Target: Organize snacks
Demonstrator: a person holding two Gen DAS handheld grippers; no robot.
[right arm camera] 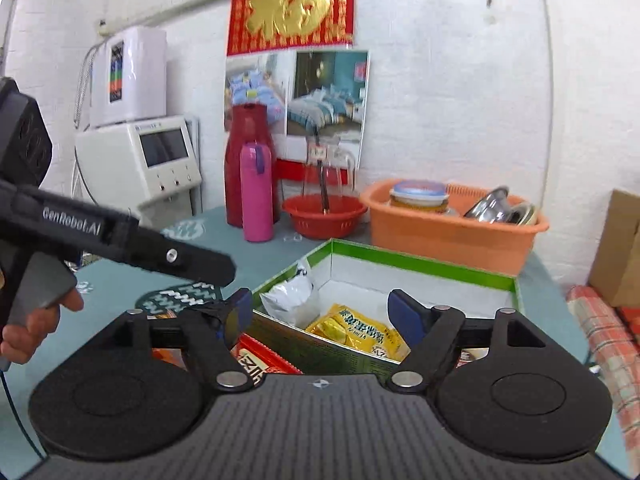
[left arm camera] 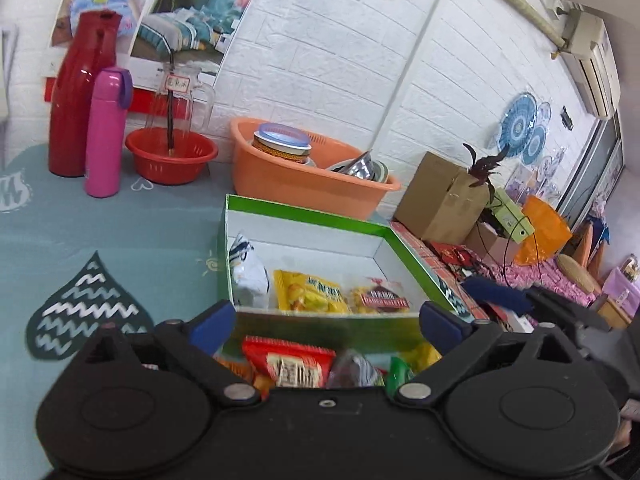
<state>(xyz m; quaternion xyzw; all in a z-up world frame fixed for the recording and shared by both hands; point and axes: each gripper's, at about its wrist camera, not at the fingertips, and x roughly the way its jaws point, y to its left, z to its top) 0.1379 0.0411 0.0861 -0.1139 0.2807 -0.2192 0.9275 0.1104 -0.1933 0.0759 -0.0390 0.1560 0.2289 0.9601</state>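
Teal patterned tablecloth (left arm camera: 100, 232) spreads across the whole table, and on it sits the green cardboard box (left arm camera: 404, 248), white inside, lid off. Behind that box, against the white wall, the orange plastic basin (left arm camera: 280, 176) holds a lidded tub and steel bowls. Far left, the tall red flask (left arm camera: 80, 96) stands upright with the pink thermos (left arm camera: 106, 132) just beside it.

Left gripper (left arm camera: 326, 318) hovers level over the box's near wall, jaws spread wide, nothing between them. Right gripper (right arm camera: 320, 314) comes in from the box's corner, jaws also parted and empty. In the right wrist view the person's left hand (right arm camera: 28, 332) curls around the other tool's handle.

Inside the box: white snack bag (left arm camera: 248, 272), yellow snack packet (left arm camera: 308, 292), red-labelled snack packet (left arm camera: 380, 298). Outside, touching the near wall, lies a red snack packet (left arm camera: 288, 362) among loose ones.
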